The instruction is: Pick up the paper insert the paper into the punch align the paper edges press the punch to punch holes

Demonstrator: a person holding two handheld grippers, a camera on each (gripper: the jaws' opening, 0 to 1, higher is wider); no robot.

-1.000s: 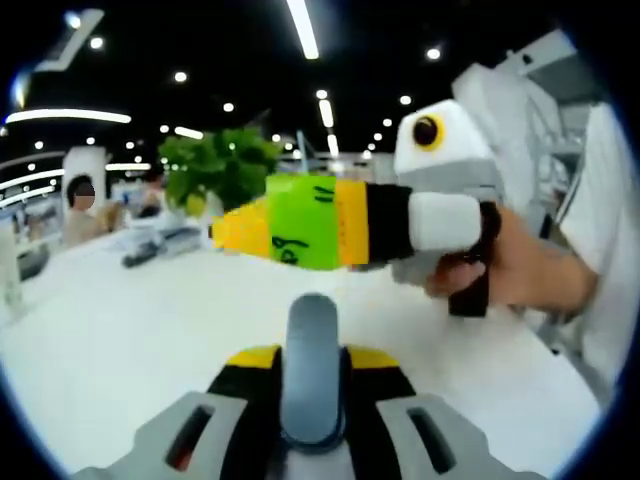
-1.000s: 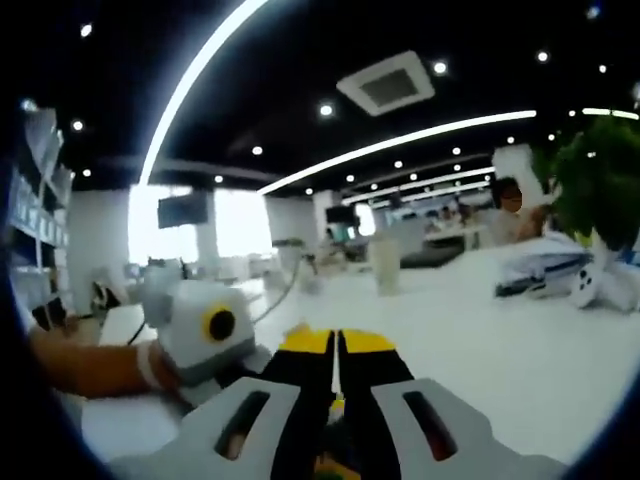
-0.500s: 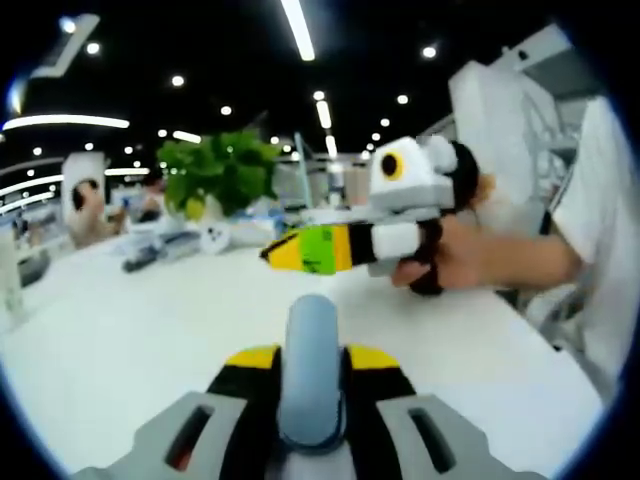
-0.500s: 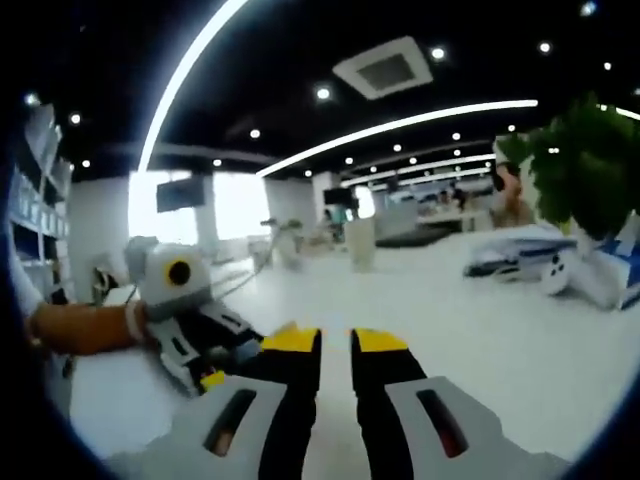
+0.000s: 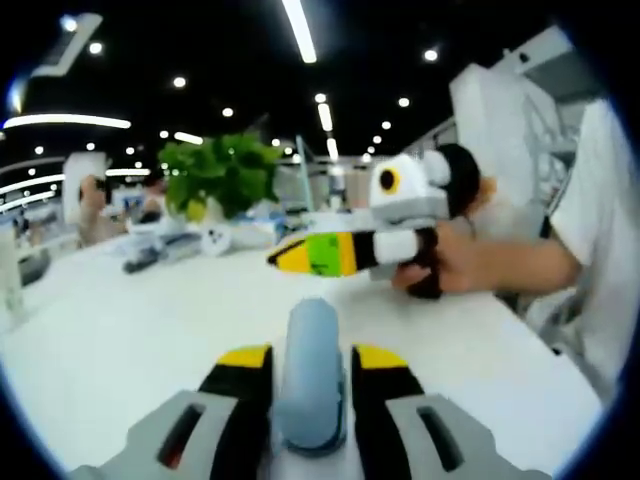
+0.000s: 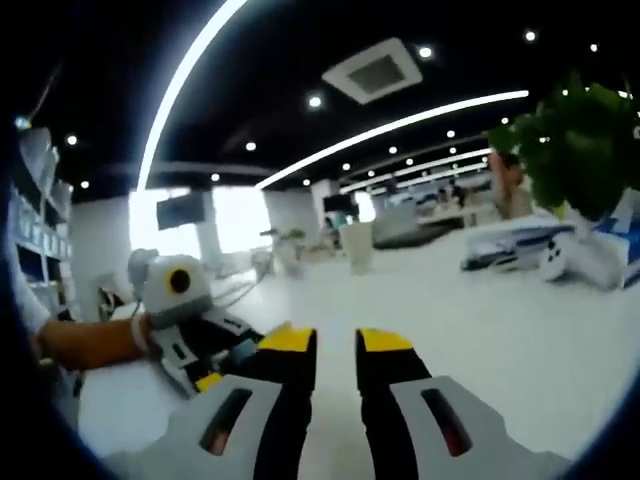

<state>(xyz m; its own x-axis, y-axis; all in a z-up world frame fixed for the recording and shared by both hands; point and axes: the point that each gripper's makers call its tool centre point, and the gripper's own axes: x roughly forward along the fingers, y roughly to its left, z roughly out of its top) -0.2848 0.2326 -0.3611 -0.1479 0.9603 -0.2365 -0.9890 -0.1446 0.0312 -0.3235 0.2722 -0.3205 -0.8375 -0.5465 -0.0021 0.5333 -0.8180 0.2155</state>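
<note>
The left gripper (image 5: 311,362) has its 2 jaws spread around a grey-blue rounded part, likely the punch (image 5: 310,385) handle; whether the pads touch it cannot be told. It sits between the jaws, low in the left gripper view, over the white table (image 5: 120,330). The right gripper (image 6: 336,345) has its jaws apart, pinching nothing, and also shows from the side (image 5: 300,255) in a hand (image 5: 455,265). In the right gripper view, the left gripper (image 6: 205,345) appears at left. A plant (image 5: 220,170) stands behind.
</note>
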